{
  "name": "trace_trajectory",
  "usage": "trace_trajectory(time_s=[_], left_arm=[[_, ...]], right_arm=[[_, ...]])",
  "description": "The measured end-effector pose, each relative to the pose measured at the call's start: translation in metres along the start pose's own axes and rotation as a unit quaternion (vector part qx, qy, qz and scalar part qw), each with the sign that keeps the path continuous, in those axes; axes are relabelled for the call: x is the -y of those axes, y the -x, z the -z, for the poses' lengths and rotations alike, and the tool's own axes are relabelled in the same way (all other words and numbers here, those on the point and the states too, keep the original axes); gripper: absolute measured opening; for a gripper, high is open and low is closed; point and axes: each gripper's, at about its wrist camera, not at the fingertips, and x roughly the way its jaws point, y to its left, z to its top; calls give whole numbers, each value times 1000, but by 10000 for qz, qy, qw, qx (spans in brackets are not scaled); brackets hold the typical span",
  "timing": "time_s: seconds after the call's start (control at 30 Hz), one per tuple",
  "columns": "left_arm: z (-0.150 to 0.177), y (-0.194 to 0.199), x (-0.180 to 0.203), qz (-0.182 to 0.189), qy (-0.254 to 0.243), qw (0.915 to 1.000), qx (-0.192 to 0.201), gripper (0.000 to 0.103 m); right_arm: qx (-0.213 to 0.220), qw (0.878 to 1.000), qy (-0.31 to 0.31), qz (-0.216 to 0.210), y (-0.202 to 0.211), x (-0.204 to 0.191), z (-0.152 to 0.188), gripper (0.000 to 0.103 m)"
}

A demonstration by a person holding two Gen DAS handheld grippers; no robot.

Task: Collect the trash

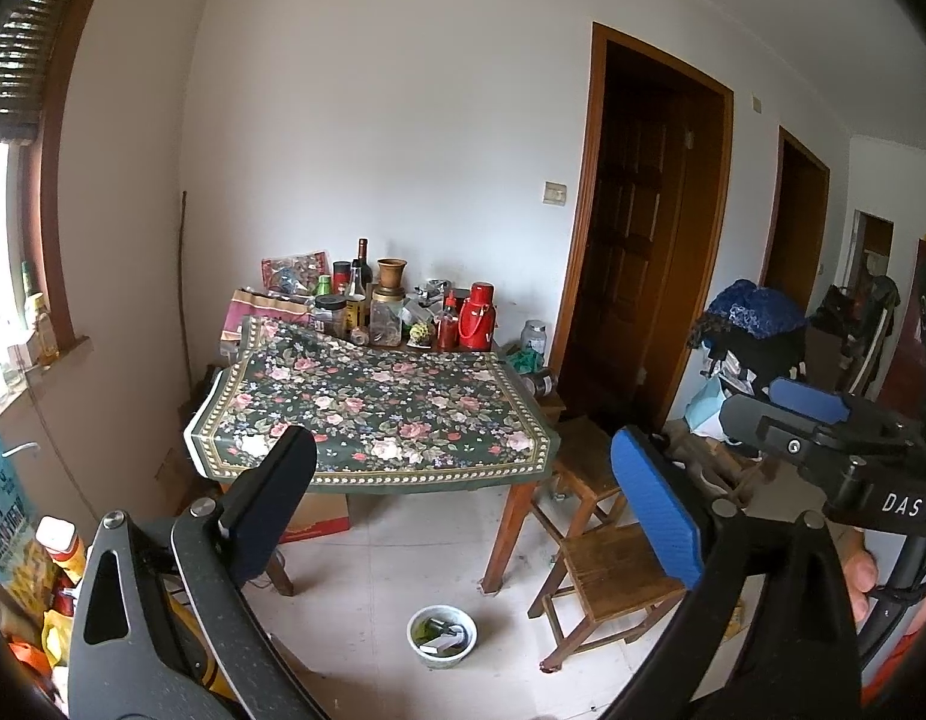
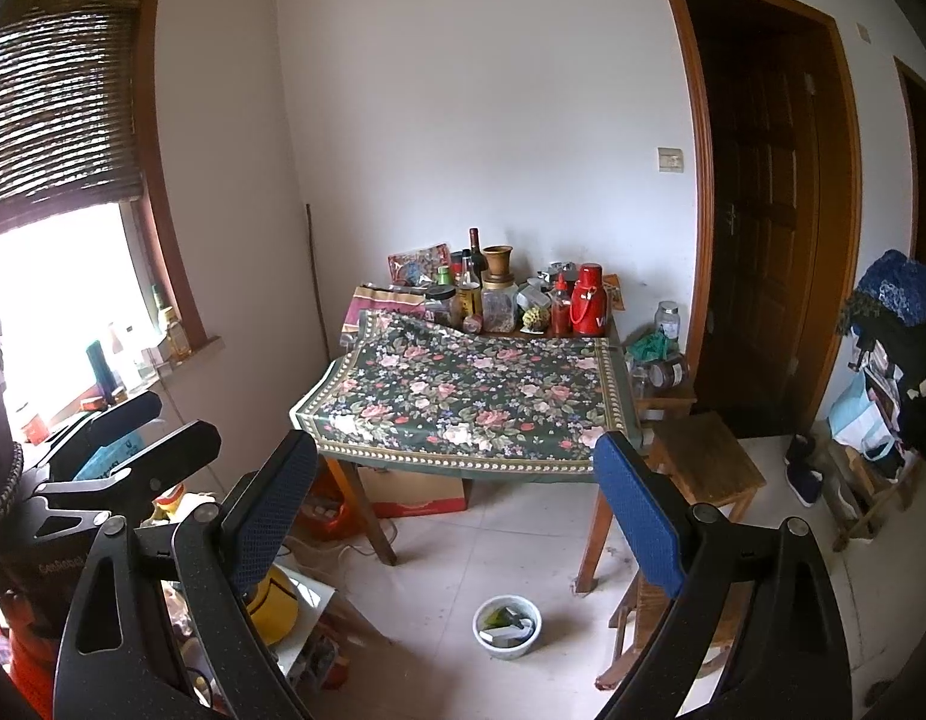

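Round white bowl (image 1: 442,636) on the pale tiled floor (image 1: 373,570), near the table's front right leg, filled with scraps: something green and leafy, a flat grey-white piece (too small to name). Same bowl (image 2: 507,625) from the right wrist view, just left of a low wooden stool (image 2: 703,462). Left gripper (image 1: 463,504) empty, jaws spread wide, blue textured pads facing inward; right gripper (image 2: 454,510) likewise wide and holding nothing, also visible at the far right edge of the left view (image 1: 823,420). Square table (image 1: 511,516) on reddish wooden legs, draped in a dark green cloth (image 1: 373,408) with pink roses and a beaded border. Far edge crowded against the white wall: red thermos (image 1: 478,317), dark wine bottle (image 1: 362,264), brown ceramic vase (image 1: 392,273), glass jars, a red sauce bottle (image 1: 448,324). Small wooden stool (image 1: 613,576) near right of the table. Dark panelled wooden door (image 1: 637,276) in a brown frame on the right; window with a woven blind (image 2: 61,96) on the left, bottles along its sill. Cardboard box (image 2: 415,489) under the table.
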Motion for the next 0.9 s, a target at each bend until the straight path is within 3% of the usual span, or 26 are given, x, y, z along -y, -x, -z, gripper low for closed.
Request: trace_trajectory(time_s=[0.9], left_arm=[[-5, 2, 8, 185, 135, 9997, 5, 102]], right_arm=[[-1, 9999, 41, 112, 7, -2, -1, 92]])
